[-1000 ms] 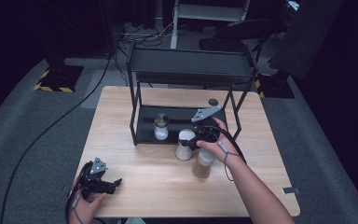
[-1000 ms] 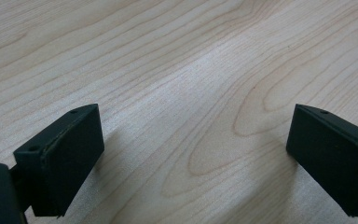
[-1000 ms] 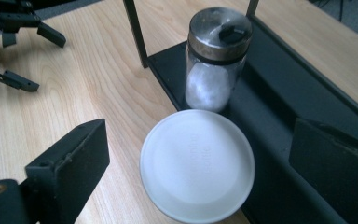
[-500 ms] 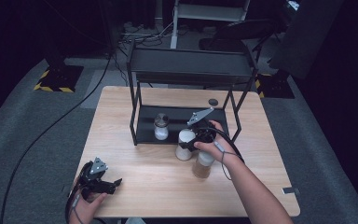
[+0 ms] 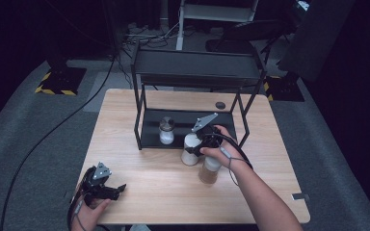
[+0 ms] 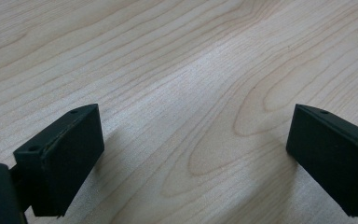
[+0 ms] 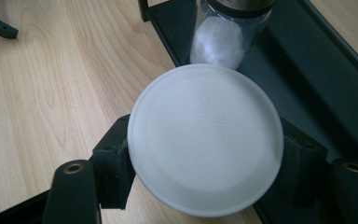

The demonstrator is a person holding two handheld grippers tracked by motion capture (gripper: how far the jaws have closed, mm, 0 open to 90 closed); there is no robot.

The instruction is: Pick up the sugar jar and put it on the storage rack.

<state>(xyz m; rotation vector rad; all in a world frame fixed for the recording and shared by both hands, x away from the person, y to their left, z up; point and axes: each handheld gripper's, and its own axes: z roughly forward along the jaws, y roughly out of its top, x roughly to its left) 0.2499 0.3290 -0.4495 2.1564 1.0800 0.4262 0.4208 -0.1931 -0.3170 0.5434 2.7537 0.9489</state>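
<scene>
White-lidded jar (image 7: 205,137) stood on the tabletop (image 5: 144,144) just in front of the rack's lower shelf (image 5: 173,126), right gripper (image 5: 203,140) clamped on it below the lid. Left gripper (image 5: 112,191) idle near the front edge, jaws spread, empty. Judgement: lift straight and keep the jar upright, clear the shelf lip, and avoid the small glass jar (image 5: 166,130) already shelved and the brown-filled jar (image 5: 209,169) close beside

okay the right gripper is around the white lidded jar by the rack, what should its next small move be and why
Probably lift the white-lidded jar slightly and ease it onto the rack's lower shelf. The right gripper has a finger on each side under its lid, it stands at the shelf's front edge, and there is room beside the glass jar.
</scene>
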